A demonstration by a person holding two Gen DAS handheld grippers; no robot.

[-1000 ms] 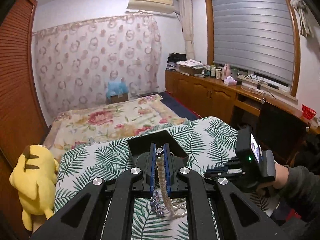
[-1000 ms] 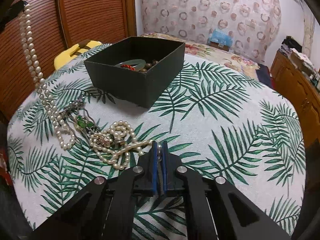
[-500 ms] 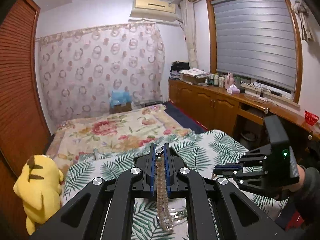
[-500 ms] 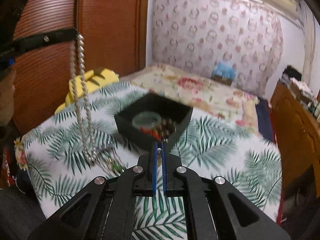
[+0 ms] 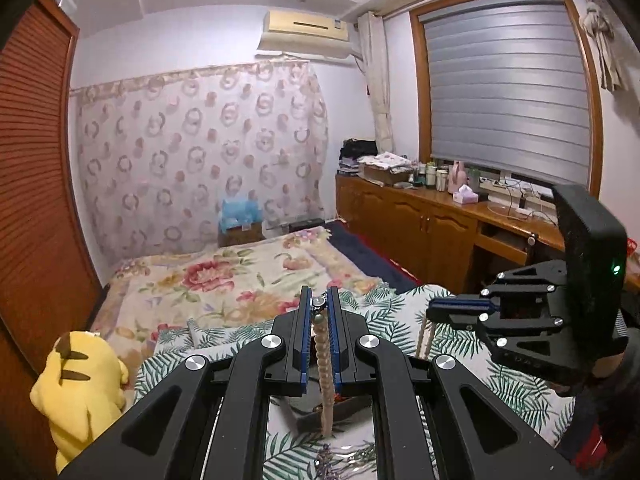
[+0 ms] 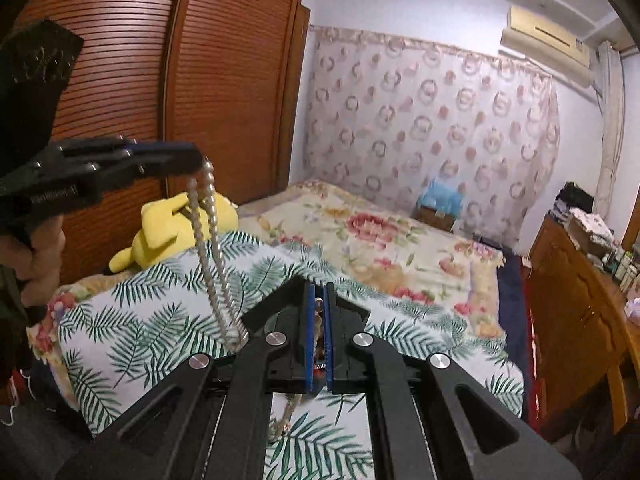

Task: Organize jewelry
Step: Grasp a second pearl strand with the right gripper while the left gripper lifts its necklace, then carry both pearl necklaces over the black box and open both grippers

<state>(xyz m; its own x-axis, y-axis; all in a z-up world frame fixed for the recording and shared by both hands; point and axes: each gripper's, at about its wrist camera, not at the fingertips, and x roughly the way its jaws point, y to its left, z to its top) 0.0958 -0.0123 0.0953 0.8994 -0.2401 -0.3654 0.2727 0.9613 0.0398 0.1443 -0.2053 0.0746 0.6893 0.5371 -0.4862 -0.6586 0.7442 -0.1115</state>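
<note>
My left gripper (image 5: 319, 302) is shut on a pearl necklace (image 5: 325, 380) that hangs straight down between its fingers, lifted high above the leaf-print table. In the right wrist view the same necklace (image 6: 212, 248) dangles from the left gripper (image 6: 192, 162) at the upper left. My right gripper (image 6: 319, 300) is shut on a second bead strand (image 6: 318, 322), which hangs below it (image 6: 286, 416). In the left wrist view the right gripper (image 5: 434, 314) holds thin strands (image 5: 425, 334). The dark box (image 5: 308, 414) is mostly hidden under my fingers.
A leaf-print cloth (image 6: 140, 328) covers the table. A yellow plush toy (image 5: 80, 380) sits at its left edge, also in the right wrist view (image 6: 168, 228). A small purple jewelry piece (image 5: 326, 458) lies on the cloth. A bed (image 5: 224, 272) and wooden cabinets (image 5: 420, 232) stand beyond.
Both grippers have risen well above the table. The left lifted the pearl necklace clear of the jewelry pile; the right came up holding a bead strand.
</note>
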